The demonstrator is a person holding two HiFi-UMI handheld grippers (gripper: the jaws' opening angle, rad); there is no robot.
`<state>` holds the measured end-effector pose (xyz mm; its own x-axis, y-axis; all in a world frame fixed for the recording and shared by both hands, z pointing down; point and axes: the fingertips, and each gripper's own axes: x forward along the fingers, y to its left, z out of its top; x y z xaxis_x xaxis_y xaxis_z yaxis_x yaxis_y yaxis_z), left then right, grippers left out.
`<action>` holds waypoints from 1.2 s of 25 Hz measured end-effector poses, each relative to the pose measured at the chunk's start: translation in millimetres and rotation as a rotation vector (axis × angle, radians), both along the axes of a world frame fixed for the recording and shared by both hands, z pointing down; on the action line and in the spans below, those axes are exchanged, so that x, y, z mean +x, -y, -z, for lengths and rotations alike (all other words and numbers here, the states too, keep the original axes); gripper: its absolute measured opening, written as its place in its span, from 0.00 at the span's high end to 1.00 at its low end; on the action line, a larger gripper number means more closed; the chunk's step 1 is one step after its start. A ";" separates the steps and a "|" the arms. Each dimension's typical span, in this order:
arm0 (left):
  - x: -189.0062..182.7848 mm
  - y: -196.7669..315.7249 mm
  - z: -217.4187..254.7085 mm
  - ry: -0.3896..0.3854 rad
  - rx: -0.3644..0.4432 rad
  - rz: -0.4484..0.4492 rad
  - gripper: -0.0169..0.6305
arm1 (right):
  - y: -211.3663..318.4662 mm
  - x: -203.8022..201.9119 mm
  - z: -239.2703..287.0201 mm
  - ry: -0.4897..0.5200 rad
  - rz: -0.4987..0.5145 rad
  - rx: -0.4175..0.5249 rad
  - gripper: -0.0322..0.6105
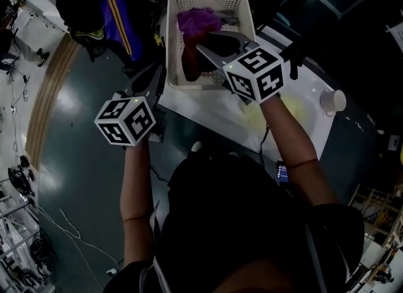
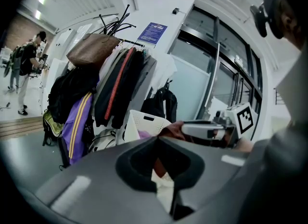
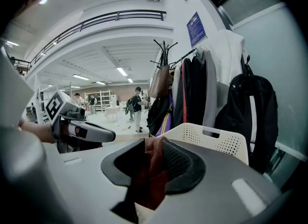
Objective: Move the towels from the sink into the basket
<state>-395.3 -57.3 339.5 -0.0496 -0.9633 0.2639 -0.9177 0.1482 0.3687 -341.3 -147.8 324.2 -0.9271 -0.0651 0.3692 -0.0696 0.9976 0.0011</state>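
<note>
1. Count of things: two hand-held grippers, one white basket (image 1: 173, 40), two towels that can be told apart, one cup (image 1: 332, 101) and one white bench (image 1: 296, 115).
2. Both towels are in the basket. The purple towel (image 1: 195, 19) lies near the far end. The dark red towel (image 1: 189, 62) lies near the close end, against the left wall.
3. There is also something grey near the far right corner of the basket (too dim to tell what it is).
4. The right hand-held gripper (image 1: 203, 40) reaches over the rim and into the basket, just above the dark red towel.
5. Its two jaws stand partly open. In the right gripper view the dark red towel sits in the gap between them, next to one pad, but it is not squeezed.
6. The left hand-held gripper (image 1: 151, 74) is outside the basket, just beside its left wall and over the dark floor (image 1: 82, 96).
7. Its jaws are a little way apart and hold nothing. The basket and the other gripper show through the gap.
8. The basket stands on the far left corner of the bench.
9. The cup stands on the right side of the bench, well apart from the basket.
10. Behind the basket stands a coat rack (image 2: 110, 73) full of jackets and bags.
</note>
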 end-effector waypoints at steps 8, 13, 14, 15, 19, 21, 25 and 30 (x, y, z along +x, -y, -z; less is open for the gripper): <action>6.9 3.3 1.6 0.001 0.003 -0.008 0.96 | 2.9 6.6 6.7 0.017 -0.011 0.038 0.72; 12.5 7.2 6.1 -0.006 0.016 -0.014 0.96 | 5.3 12.5 16.2 0.048 -0.020 0.026 0.72; 14.0 7.7 7.6 -0.004 0.019 -0.017 0.96 | 5.7 14.1 17.5 0.051 -0.023 0.025 0.73; 15.5 8.2 9.0 -0.002 0.022 -0.021 0.96 | 6.2 15.9 18.4 0.051 -0.028 0.028 0.75; 20.7 10.6 13.0 0.002 0.032 -0.033 0.96 | 11.5 24.6 21.0 0.050 -0.065 0.055 0.95; 23.6 12.2 14.8 0.003 0.036 -0.039 0.96 | 12.6 28.5 21.7 0.050 -0.071 0.055 0.95; 34.4 16.7 19.2 0.009 0.046 -0.061 0.96 | 14.3 39.4 23.5 0.059 -0.085 0.048 0.95; 54.9 30.6 24.9 0.015 0.058 -0.110 0.96 | 23.2 62.8 25.0 0.066 -0.126 0.044 0.95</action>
<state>-340.4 -87.9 314.6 0.0540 -0.9767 0.2077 -0.9327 0.0250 0.3598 -278.5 -170.9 299.2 -0.9329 -0.1970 0.3016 -0.1953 0.9801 0.0359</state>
